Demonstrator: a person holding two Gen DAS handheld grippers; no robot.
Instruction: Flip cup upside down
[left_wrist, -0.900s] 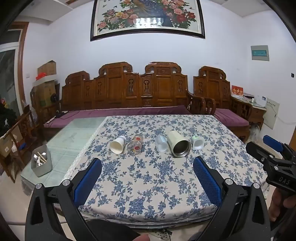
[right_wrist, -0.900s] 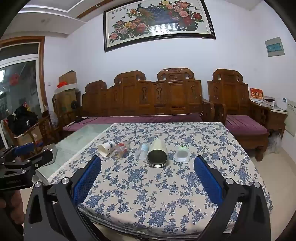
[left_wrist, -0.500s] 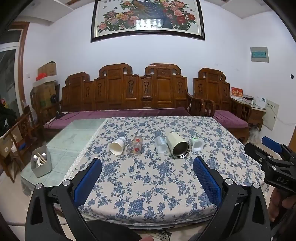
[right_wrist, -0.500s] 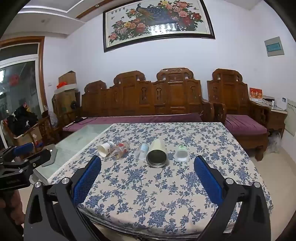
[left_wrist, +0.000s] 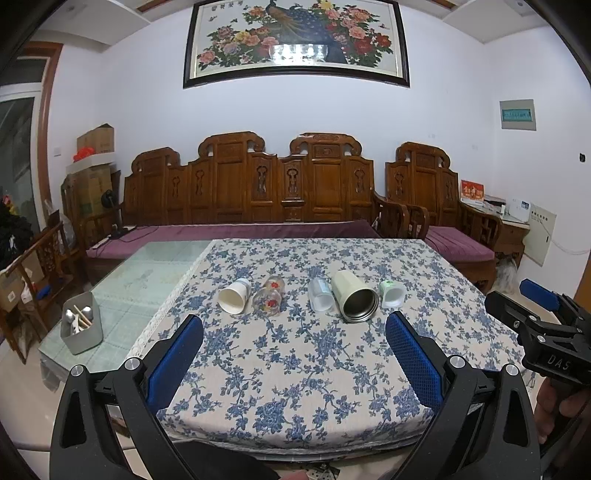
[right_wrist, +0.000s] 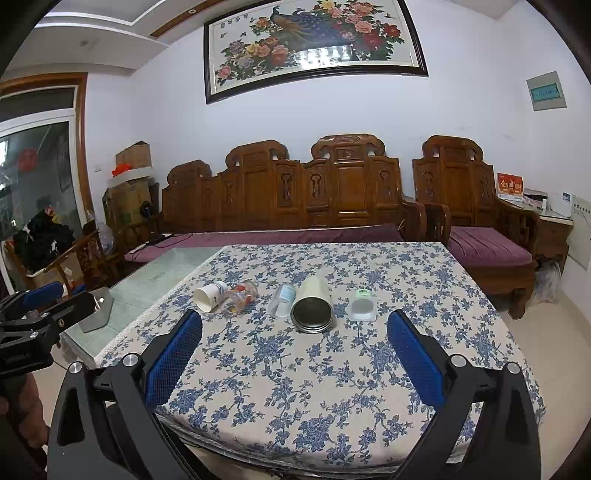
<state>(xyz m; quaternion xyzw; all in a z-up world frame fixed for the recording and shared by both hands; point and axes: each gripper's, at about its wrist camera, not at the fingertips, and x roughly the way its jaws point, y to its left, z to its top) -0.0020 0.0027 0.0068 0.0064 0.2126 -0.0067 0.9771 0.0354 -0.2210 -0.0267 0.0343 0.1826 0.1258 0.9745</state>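
Note:
Several cups lie on their sides in a row on the floral tablecloth (left_wrist: 295, 362): a white paper cup (left_wrist: 233, 296), a clear glass with red print (left_wrist: 270, 300), a clear plastic cup (left_wrist: 320, 294), a cream metal tumbler (left_wrist: 354, 301) and a small green-white cup (left_wrist: 392, 294). The same row shows in the right wrist view, with the tumbler (right_wrist: 312, 304) in the middle. My left gripper (left_wrist: 294, 347) is open and empty, short of the row. My right gripper (right_wrist: 294, 345) is open and empty too, also short of the row.
A grey utensil holder (left_wrist: 80, 328) stands on the glass table (left_wrist: 147, 269) left of the cloth. A carved wooden sofa (left_wrist: 258, 192) with purple cushions lines the far wall. The right gripper shows at the right edge of the left wrist view (left_wrist: 543, 332).
Both views have shifted only slightly; the cups sit a touch higher in the left view. Both grippers stay open. No cup has moved.

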